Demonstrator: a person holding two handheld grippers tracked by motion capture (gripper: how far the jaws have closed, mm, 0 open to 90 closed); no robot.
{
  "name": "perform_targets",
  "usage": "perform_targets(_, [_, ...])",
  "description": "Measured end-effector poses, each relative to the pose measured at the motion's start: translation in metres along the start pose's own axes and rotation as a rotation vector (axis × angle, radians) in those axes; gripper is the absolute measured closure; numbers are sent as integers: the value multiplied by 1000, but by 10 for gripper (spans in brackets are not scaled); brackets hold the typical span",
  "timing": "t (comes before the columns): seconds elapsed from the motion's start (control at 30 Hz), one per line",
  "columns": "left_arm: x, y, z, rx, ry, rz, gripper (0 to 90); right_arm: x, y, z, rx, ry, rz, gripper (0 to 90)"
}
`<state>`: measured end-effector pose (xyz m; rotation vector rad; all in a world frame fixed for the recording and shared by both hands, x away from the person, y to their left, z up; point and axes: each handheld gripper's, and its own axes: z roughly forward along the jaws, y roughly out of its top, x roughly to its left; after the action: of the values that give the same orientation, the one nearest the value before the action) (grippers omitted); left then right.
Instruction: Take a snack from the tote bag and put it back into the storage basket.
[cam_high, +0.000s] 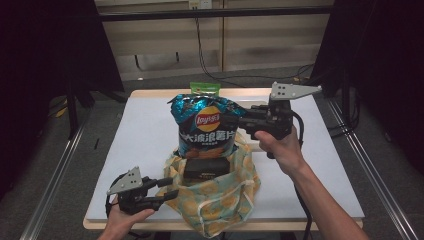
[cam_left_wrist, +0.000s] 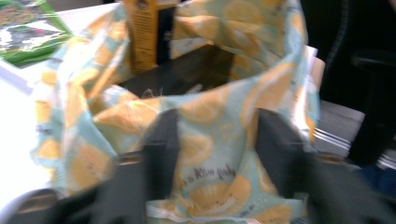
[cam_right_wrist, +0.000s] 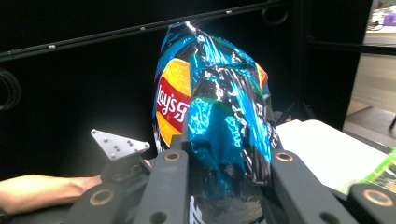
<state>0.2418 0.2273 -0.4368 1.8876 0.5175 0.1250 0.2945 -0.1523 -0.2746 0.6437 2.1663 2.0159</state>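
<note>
The chip bag (cam_high: 207, 125) stands in the cloth bag (cam_high: 220, 195) mid-table, a packet (cam_high: 205, 89) behind it.

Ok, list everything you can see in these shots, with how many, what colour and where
Chip bag: one, blue with a red and yellow logo, upright over the cloth bag's mouth, clamped at its side.
Cloth bag: one, pale blue-green with orange slice print, near front edge of table, mouth open.
Box: one, dark, inside the cloth bag under the chip bag.
Green packet: one, green, far end of table behind the chip bag.
Table: one, white top with wooden edge.
Right gripper: one, black, shut on the chip bag.
Left gripper: one, black, at the cloth bag's left rim, fabric between its jaws, which stand apart.
Hands: two, one on each gripper.
</note>
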Motion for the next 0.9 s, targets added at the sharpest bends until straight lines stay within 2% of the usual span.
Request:
perform_targets(0.07, [1, 0, -2, -6, 29, -1, 430, -1, 1, -6, -5, -15, -2, 771])
perform_targets(0.13, [3, 0, -3, -18, 54, -10, 324, -2, 2, -13, -16, -24, -1, 771])
perform_targets(0.23, [5, 1, -5, -33, 86, -22, 242, -4, 1, -22, -28, -28, 11, 771])
perform_targets(0.3, [7, 1, -6, -33, 102, -23, 195, -5, 2, -27, -32, -33, 16, 771])
perform_targets(0.37, [7, 0, -7, -47, 100, -31, 163, -6, 4, -33, -36, -43, 16, 771])
perform_targets(0.5, [9, 0, -9, -49, 112, -13, 129, -6, 9, -41, -44, -52, 11, 771])
perform_targets(0.63, [9, 0, -10, -54, 105, -27, 107, -8, 14, -49, -53, -66, 15, 772])
perform_targets(0.77, [11, 0, -12, -62, 125, -33, 85, -12, 18, -60, -58, -90, 12, 771])
perform_targets(0.8, [12, 1, -13, -57, 145, -33, 82, -12, 19, -62, -59, -93, 14, 771])
perform_targets(0.83, [13, 0, -13, -70, 130, -42, 80, -14, 20, -64, -62, -99, 13, 772])
perform_targets(0.9, [14, 0, -14, -61, 152, -51, 78, -17, 22, -69, -67, -110, 16, 772])
